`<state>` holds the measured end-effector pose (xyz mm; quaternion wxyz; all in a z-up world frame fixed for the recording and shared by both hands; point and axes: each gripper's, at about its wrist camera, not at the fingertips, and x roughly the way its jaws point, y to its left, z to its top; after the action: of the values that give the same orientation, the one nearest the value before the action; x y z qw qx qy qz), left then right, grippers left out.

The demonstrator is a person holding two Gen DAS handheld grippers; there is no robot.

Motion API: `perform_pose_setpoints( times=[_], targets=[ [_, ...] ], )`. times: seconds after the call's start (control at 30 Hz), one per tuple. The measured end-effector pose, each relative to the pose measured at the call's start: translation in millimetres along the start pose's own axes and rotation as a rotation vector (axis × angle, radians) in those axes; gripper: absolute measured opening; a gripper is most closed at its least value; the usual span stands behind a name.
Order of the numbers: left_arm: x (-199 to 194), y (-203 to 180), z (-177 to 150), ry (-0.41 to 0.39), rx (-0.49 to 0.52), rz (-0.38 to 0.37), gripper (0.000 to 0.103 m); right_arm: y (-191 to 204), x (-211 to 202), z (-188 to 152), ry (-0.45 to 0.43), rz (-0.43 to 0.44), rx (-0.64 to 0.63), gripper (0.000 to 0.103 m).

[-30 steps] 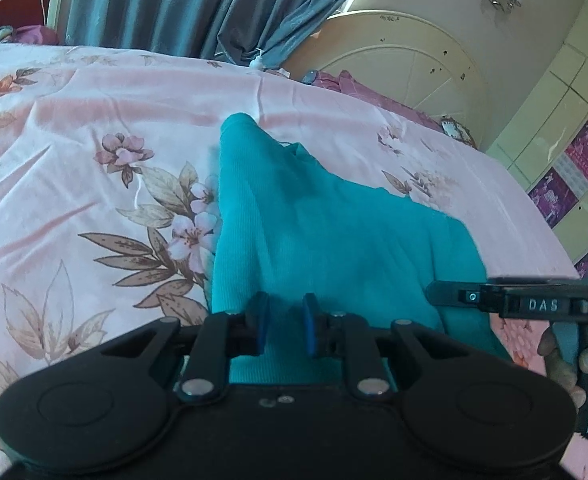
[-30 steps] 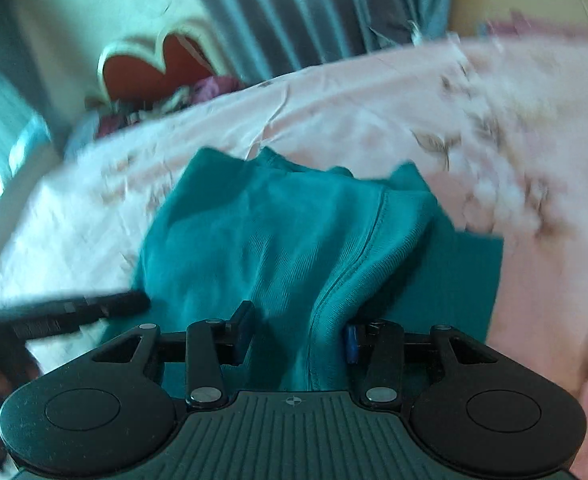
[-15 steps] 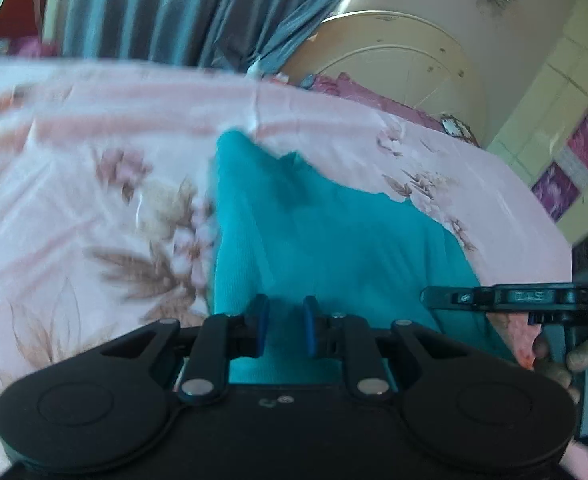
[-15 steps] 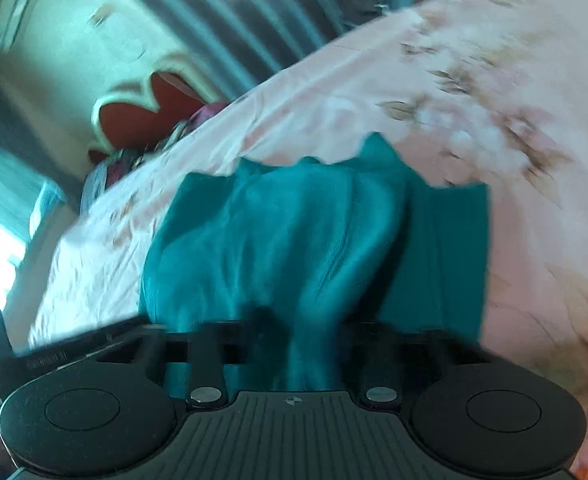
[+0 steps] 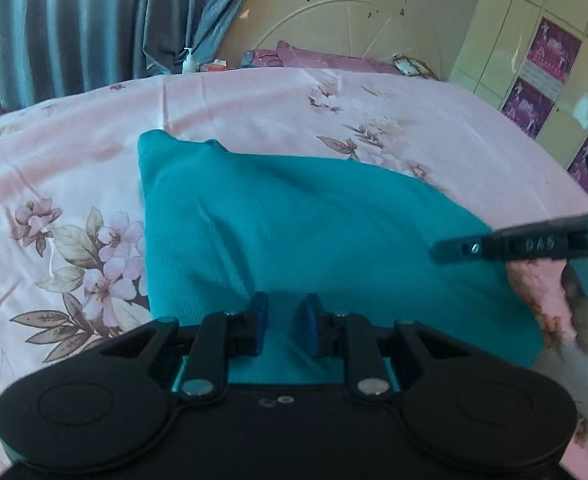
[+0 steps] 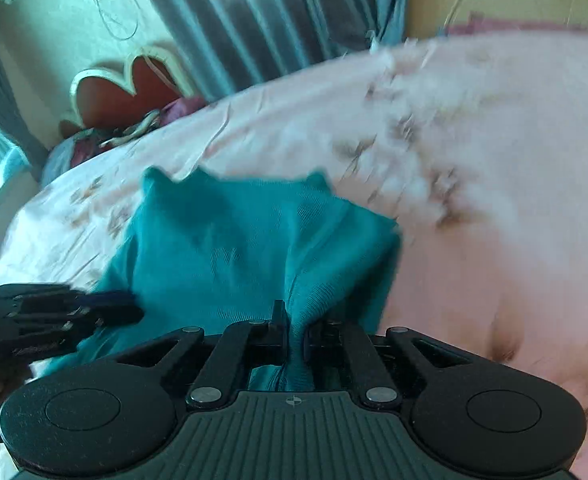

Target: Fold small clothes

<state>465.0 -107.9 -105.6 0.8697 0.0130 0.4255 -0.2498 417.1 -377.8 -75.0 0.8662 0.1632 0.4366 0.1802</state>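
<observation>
Teal ribbed knit is what we see first: a small teal garment [image 5: 294, 220] lies on the pink bedsheet [image 5: 74, 152], which is smooth, a little shiny, and printed with pale flowers and brown leaves. The garment is folded into a rough wedge shape, with a pointed corner at the far side and a wide edge near us. In the right wrist view its surface is wrinkled, and a raised seam runs down toward the tongs.

We hold the right gripper [image 6: 294, 334] pressed together on a bunched ridge of the knit; the cloth is squeezed narrow between the two black fingers and rises there from the sheet. These jaws have just been closing, and the fabric is between them.

The blue pads [image 5: 260, 326] of the left gripper [image 5: 284, 328] stand only a little apart, with teal cloth between them. We cannot tell if they really press on it.

Behind the bed hang grey-blue curtains [image 5: 74, 20] in soft vertical folds. A white pump bottle [image 5: 189, 60] stands at the far edge of the bed.
</observation>
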Motion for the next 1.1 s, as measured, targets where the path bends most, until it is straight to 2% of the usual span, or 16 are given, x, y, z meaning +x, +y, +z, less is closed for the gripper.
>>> perform_pose_setpoints(
  times=[0.1, 0.17, 0.2, 0.3, 0.4, 0.47, 0.53, 0.67, 0.8, 0.87, 0.93, 1.0, 1.07, 1.1],
  targets=[
    [-12.2, 17.2, 4.8, -0.058, -0.041, -0.025, 0.024, -6.3, -5.2, 3.3, -0.03, 0.014, 0.049, 0.008],
    [-14.8, 31.1, 9.6, -0.069, -0.075, -0.036, 0.025, -18.0, -7.0, 7.1, -0.049, 0.02, 0.1, 0.047],
    [-15.0, 37.1, 10.7, -0.063, -0.095, -0.046, 0.025, -23.4, -7.6, 8.5, -0.057, 0.036, 0.116, 0.048],
    [-20.0, 35.2, 7.7, -0.055, -0.095, -0.047, 0.025, -31.3, -14.4, 10.1, -0.044, 0.102, 0.16, 0.048],
    [-32.9, 27.6, -7.8, -0.072, -0.086, -0.042, 0.025, -35.3, -24.8, 0.7, -0.026, 0.105, 0.173, 0.048],
    [-36.5, 25.2, -21.7, -0.062, -0.092, -0.051, 0.026, -34.6, -29.4, -9.2, -0.022, 0.076, 0.167, 0.048],
    [-34.8, 21.9, -34.0, -0.04, -0.069, -0.01, 0.025, -35.5, -34.5, -19.8, -0.007, 0.08, 0.18, 0.048],
    [-47.0, 23.2, -45.4, -0.064, -0.09, -0.013, 0.025, -27.3, -59.7, -40.9, -0.005, 0.092, 0.187, 0.048],
    [-58.4, 16.1, -51.9, -0.091, -0.02, -0.012, 0.025, -15.1, -70.4, -58.6, -0.015, 0.123, 0.197, 0.047],
    [-56.4, 13.7, -56.2, -0.07, 0.01, -0.034, 0.025, -4.4, -59.6, -64.7, 0.043, 0.115, 0.157, 0.006],
    [-51.5, 5.5, -65.4, -0.015, 0.145, 0.035, 0.026, 5.1, -57.0, -77.5, 0.13, 0.132, 0.11, 0.006],
    [-56.2, 7.2, -67.2, -0.004, 0.174, 0.022, 0.026, 10.6, -62.4, -86.6, 0.179, 0.123, 0.051, 0.006],
    [-63.7, 11.9, -60.5, -0.021, 0.16, 0.01, 0.027, 6.4, -77.0, -74.3, 0.104, 0.095, 0.063, 0.01],
    [-67.5, 15.8, -56.3, -0.049, 0.14, 0.013, 0.028, 1.6, -84.8, -62.6, 0.038, 0.068, 0.089, 0.02]
  ],
)
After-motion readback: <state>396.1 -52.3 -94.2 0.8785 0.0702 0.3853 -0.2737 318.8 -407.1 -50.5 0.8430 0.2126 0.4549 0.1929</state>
